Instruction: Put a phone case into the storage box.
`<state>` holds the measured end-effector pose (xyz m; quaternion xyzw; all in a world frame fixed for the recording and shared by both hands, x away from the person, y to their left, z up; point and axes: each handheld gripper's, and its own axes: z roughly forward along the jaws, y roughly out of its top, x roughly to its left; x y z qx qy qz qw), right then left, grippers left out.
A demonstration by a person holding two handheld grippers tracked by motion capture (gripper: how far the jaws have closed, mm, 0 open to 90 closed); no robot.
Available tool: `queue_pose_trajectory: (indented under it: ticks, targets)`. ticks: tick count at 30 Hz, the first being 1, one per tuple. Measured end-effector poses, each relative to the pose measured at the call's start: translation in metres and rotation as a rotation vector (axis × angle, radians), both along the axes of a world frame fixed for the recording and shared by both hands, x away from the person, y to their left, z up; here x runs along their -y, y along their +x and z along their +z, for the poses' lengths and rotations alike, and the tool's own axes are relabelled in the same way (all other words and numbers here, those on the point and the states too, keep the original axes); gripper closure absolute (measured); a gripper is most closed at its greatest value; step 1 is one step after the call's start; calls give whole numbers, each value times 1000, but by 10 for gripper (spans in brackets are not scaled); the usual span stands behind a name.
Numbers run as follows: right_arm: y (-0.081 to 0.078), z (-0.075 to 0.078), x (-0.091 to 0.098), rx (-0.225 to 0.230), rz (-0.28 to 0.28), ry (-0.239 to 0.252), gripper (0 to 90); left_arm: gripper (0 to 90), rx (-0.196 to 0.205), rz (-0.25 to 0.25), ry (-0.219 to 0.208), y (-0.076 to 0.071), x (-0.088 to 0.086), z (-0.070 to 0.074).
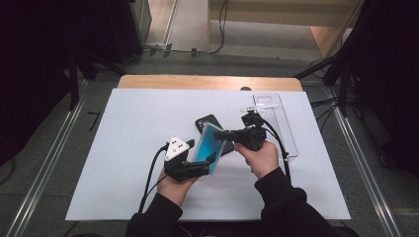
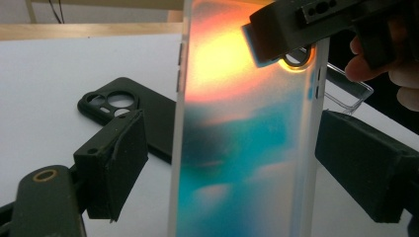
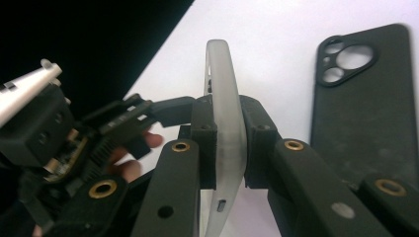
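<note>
In the high view, the iridescent phone case [image 1: 208,148] is held up above the middle of the white table [image 1: 123,148], standing on its edge between both tools. The left gripper [image 1: 205,163] meets its near, lower end and the right gripper [image 1: 221,134] takes its far, upper end. A black phone case [image 1: 203,121] lies flat just behind it, and a clear tray [image 1: 276,123] lies at the far right.

In the left gripper view, the iridescent phone case [image 2: 247,138] stands between the two black jaws. The right one seems to touch the case's edge, but the left one stands apart from the other edge, so this gripper is spread around the case and is not squeezing it. The right gripper [image 2: 276,47] bites the top corner near the camera hole.

In the right gripper view, the two pads of the right gripper [image 3: 227,143] are pressed together on the thin frosted wall of the iridescent phone case [image 3: 225,89], pinching it firmly. The black phone case [image 3: 365,108] lies flat at the right.

I judge the case to be light and a little flexible, probably smooth and somewhat slippery. It can bend or twist if squeezed across its open width. A better hold is on the rim near a corner, where it is stiffer, with moderate pressure.
</note>
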<state>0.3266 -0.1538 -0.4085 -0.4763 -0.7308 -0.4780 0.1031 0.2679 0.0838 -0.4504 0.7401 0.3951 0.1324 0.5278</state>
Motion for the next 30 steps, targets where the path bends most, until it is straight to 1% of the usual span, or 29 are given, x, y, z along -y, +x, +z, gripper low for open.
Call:
queue_pose_trajectory:
  ticks: [2,4,7,9,10,11,12,13,15,16,18,19,22,26,28,30]
  targets:
    - [-1,2,1,7,-2,-14,768,139,-25,-19,3,2,-2,2]
    - [-1,2,2,21,-1,-25,768,139,-59,-40,29,4,-2,5]
    - [-2,6,2,57,0,-65,767,139,-58,-57,53,4,-2,9]
    - [-3,7,2,80,2,-81,767,140,-80,-82,59,6,-2,11]
    - [-4,8,3,81,7,-87,767,140,-96,-91,57,6,-1,11]
    - [-4,9,3,88,8,-88,767,141,-110,-106,67,7,-1,12]
    - [-4,10,4,107,16,-90,767,145,-115,-115,75,8,-2,13]
    - [-5,10,4,114,18,-96,767,148,-127,-128,86,9,-2,14]
    - [-6,12,6,135,32,-117,767,148,-145,-147,91,10,-3,16]
    - [-6,13,6,142,37,-123,767,148,-164,-162,93,12,-3,17]
    - [-7,13,7,161,51,-134,767,149,-175,-172,102,13,-4,18]
    - [-7,13,7,170,58,-138,767,155,-185,-187,108,14,-5,19]
    - [-9,15,6,201,85,-161,767,162,-223,-214,107,18,-7,21]
    - [-10,15,7,220,116,-167,767,164,-231,-241,99,21,-11,26]
    - [-10,14,8,222,132,-161,766,201,-239,-248,97,23,-14,27]
    - [-10,14,10,213,144,-156,766,211,-238,-254,96,24,-16,29]
